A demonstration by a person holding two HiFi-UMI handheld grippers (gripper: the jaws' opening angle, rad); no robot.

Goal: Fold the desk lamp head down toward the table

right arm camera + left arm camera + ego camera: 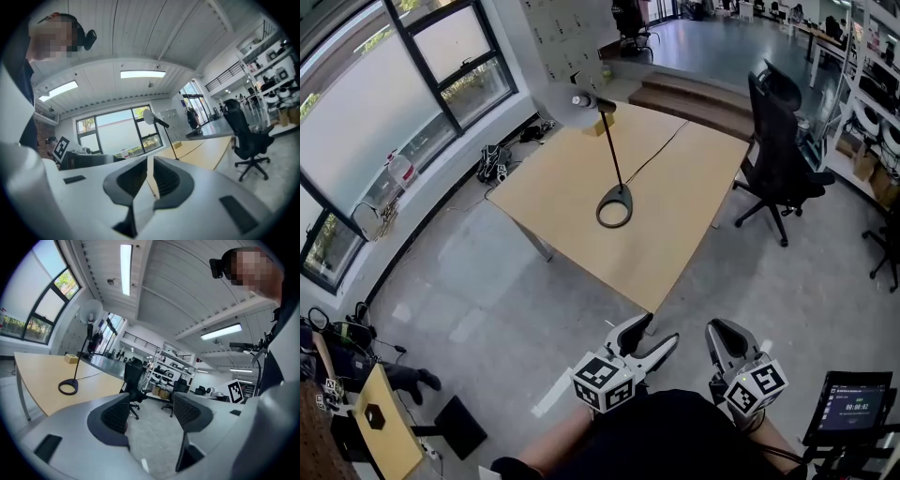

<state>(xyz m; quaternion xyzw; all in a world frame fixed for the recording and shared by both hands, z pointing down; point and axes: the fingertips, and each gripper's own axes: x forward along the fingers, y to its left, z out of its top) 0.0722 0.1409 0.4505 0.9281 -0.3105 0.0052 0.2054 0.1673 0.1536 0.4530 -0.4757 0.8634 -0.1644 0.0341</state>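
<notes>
The desk lamp stands on the wooden table (675,234), with a dark ring base (614,205), a thin black stem and a pale round head (572,105) raised high and tilted. Both grippers are held close to the person's body, well short of the table. My left gripper (649,341) is open with nothing between its jaws; its own view shows the lamp base (68,388) and head (91,312) far off at left beyond the left gripper (150,412). My right gripper (727,339) is shut and empty. Past the right gripper (150,176), the lamp head (149,116) is in the distance.
A black office chair (778,150) stands at the table's right side. A small cardboard box (602,124) and the lamp's cable (661,150) lie on the tabletop. A monitor (848,405) is at lower right, a small yellow stand (384,422) at lower left, and steps (694,94) behind.
</notes>
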